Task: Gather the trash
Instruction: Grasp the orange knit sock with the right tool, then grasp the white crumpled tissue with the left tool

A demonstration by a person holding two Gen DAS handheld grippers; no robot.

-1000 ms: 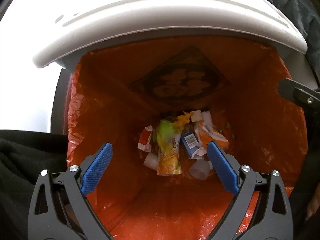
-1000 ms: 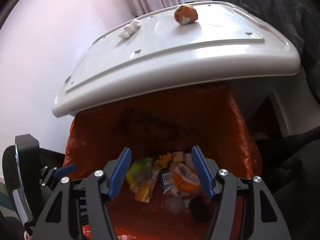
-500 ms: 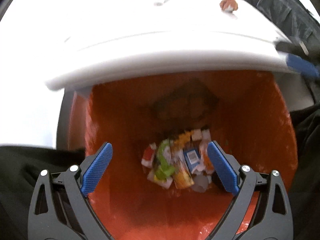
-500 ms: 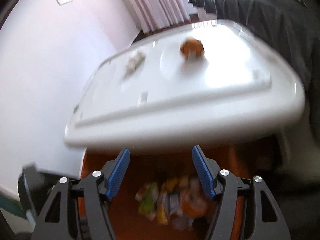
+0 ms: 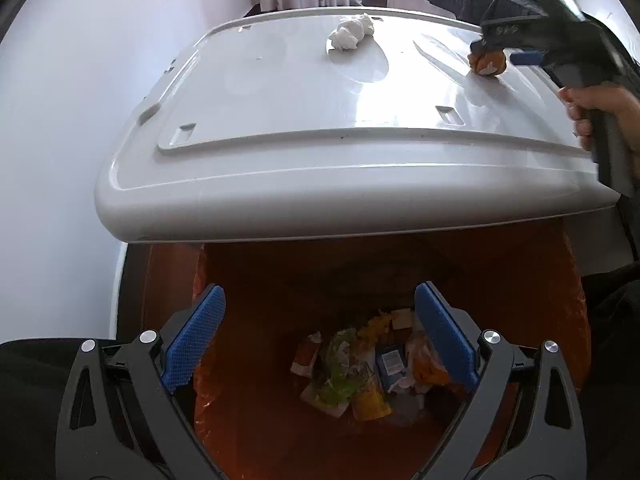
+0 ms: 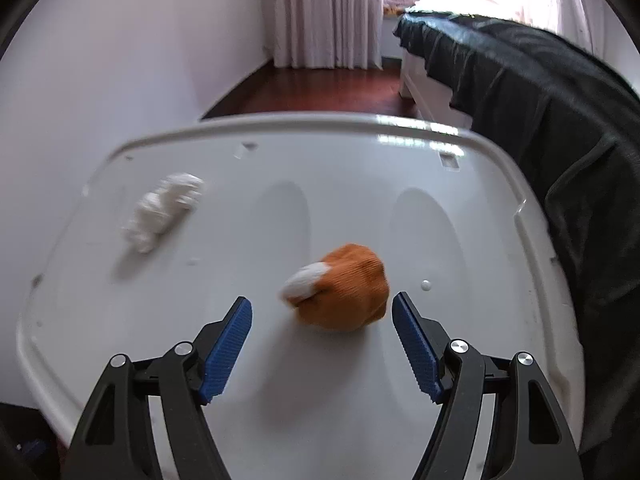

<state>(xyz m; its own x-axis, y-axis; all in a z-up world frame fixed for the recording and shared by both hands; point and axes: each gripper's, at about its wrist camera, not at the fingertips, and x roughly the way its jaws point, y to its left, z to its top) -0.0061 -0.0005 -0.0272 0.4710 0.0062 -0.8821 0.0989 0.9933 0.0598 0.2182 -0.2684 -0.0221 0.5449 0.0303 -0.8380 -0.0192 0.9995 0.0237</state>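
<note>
On white lid [image 6: 248, 360]: orange-white wad [image 6: 340, 288] just ahead of right gripper [image 6: 322, 344], between widening jaws, ungripped; left gripper [image 5: 320, 344] wide open, empty; no legible writing.

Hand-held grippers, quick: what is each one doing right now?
Left hand-held gripper: open, empty, above the bin.
Right hand-held gripper: open, jaws just widening, at the orange sock ball, not gripping it.

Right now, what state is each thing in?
Left gripper: open, empty, above the bin.
Right gripper: open, jaws just widened, nearing the orange ball.
Orange ball: on the lid, ungripped.
White wad: on the lid.
Lid: raised.
Bin: open, holds wrappers.
</note>
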